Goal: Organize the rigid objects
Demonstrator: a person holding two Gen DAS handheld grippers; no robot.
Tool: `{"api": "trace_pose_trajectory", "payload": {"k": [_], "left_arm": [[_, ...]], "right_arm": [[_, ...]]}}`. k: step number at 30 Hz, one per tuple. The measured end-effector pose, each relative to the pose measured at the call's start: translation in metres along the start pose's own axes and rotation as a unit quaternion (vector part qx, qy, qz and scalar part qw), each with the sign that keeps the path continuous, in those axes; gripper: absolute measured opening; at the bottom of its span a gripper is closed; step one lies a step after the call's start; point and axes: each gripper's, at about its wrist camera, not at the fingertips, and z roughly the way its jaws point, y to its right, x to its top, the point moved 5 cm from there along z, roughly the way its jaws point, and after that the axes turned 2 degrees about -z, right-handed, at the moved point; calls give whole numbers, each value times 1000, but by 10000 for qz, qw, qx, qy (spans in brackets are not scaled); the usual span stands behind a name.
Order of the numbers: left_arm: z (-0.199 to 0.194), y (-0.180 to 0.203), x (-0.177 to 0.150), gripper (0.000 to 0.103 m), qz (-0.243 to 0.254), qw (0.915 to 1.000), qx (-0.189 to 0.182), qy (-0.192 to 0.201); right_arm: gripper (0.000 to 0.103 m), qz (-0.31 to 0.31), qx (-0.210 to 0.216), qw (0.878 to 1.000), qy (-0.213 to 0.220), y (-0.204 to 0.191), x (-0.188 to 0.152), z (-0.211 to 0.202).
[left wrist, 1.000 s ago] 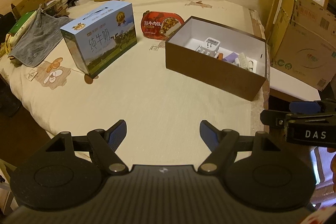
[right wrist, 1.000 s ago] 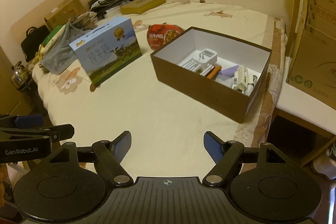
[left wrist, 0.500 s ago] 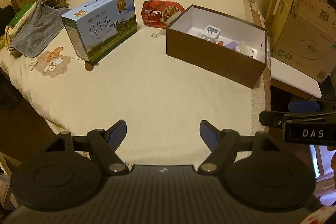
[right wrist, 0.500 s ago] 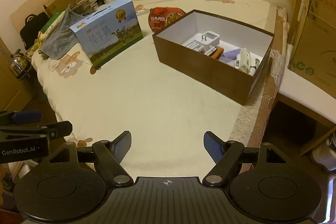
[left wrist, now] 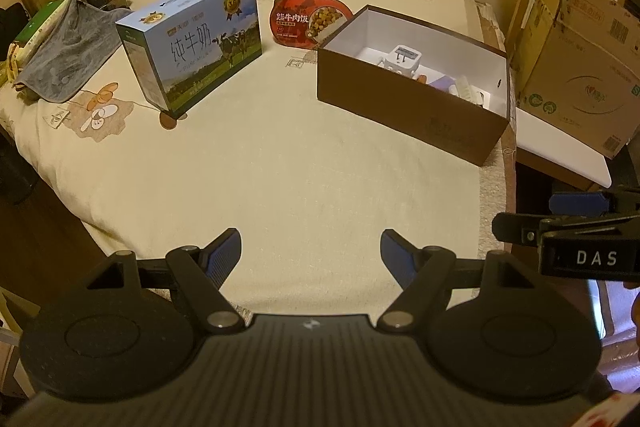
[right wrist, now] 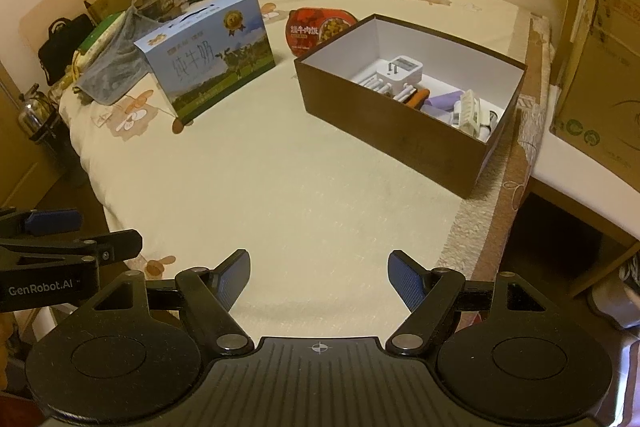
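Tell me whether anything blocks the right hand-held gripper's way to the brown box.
Nothing visible does. Only bare cream tablecloth lies between the open right hand-held gripper and the brown box; the milk carton stands off to the left.

open brown box (right wrist: 400, 123) on bed, white plug (right wrist: 402, 67) and small items inside

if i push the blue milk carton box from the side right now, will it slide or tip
The blue milk box stands upright on a soft cloth-covered surface, so it would probably drag rather than glide. It looks taller than it is deep, so a high push may tip it; push low. If full, it is likely heavy. Its cardboard walls look stiff.
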Motion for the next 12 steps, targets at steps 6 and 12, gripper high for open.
{"api": "trace_pose_trajectory", "payload": {"k": [6, 12], "left_arm": [[3, 0, -1, 74, -1, 10000, -15, -33], [8, 0, -1, 74, -14, 9999, 13, -100]], "right_arm": [[73, 14, 5, 10000, -45, 2, -1, 3], [73, 27, 10, 10000, -87, 3, -2, 7]]}}
